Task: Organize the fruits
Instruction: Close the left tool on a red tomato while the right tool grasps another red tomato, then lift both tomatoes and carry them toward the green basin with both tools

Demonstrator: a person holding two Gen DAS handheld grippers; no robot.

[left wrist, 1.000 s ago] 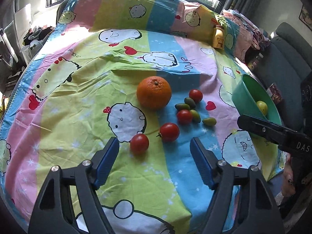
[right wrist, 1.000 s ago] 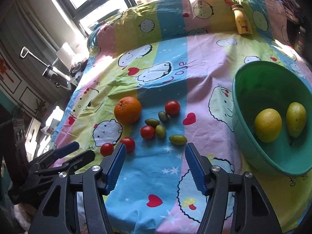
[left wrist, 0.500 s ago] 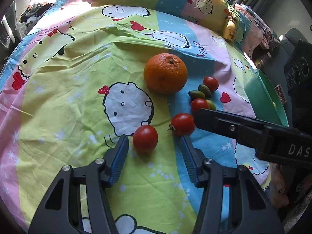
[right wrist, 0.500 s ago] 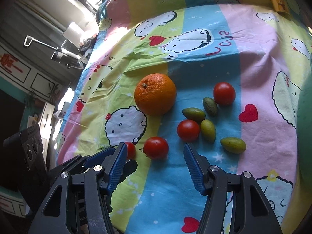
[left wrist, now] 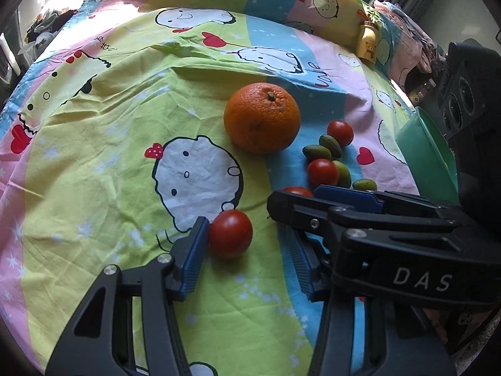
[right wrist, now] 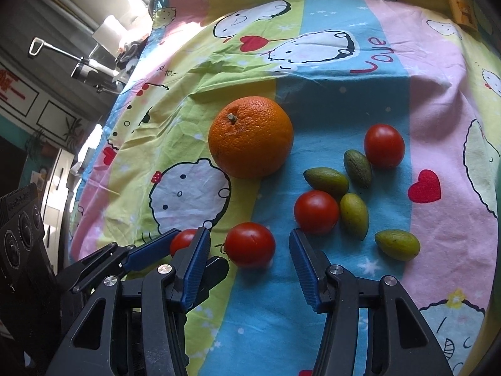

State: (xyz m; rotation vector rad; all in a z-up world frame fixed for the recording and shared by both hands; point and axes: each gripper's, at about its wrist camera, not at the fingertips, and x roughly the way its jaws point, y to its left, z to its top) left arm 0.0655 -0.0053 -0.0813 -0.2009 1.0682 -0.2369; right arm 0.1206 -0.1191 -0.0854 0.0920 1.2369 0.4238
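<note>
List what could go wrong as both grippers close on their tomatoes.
1. The left gripper and right gripper, both closing around neighbouring tomatoes, sit almost against each other; their fingers could collide.
2. The left tomato sits against one pad only, so it may roll away.
3. Squeezing hard could bruise the right tomato.

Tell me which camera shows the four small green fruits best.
The right wrist view: all four green fruits lie in the open beside the tomatoes. In the left wrist view they look smaller, and the right gripper crowds the nearest one.
</note>
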